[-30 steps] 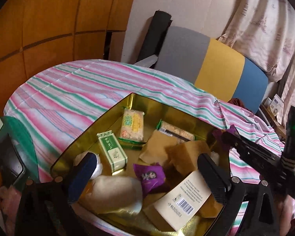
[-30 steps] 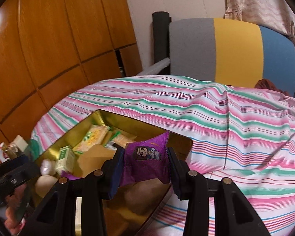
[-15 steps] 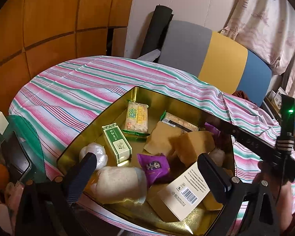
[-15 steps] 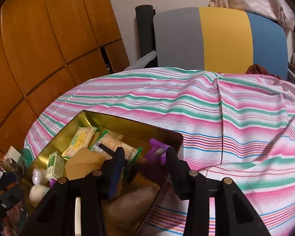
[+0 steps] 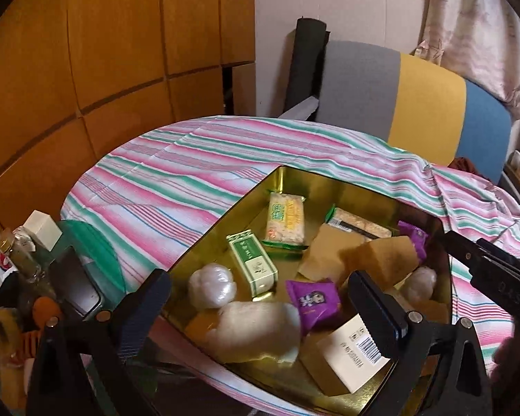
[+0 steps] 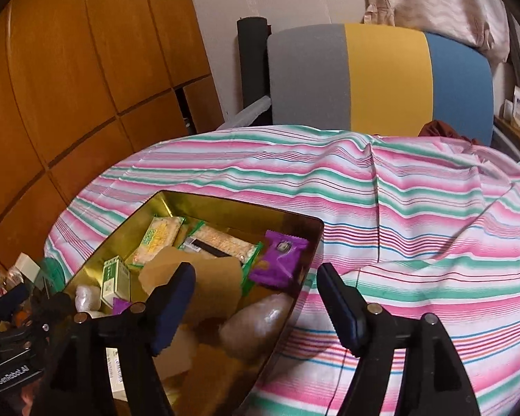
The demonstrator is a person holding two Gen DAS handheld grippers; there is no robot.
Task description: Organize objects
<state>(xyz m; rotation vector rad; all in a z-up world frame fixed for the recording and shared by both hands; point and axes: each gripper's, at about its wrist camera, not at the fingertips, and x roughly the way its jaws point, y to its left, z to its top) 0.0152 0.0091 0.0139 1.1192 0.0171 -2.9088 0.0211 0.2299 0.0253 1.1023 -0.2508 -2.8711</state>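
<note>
Your right hand-held gripper [image 6: 256, 306] has just been opening and now stands wide with nothing between its jaws; the purple snack packet [image 6: 280, 264] it carried lies in the far right corner of the gold tin [image 6: 225, 204], just above and between the fingertips in the right wrist view, its long axis running toward the upper right. Your left hand-held gripper [image 5: 260, 306] is open too, empty, hovering over the tin's near end, where a second purple packet [image 5: 313, 301] sits between its fingertips. The tin rests on the striped tabletop [image 6: 416, 225]. For that second packet, your left hand looks nearer.
</note>
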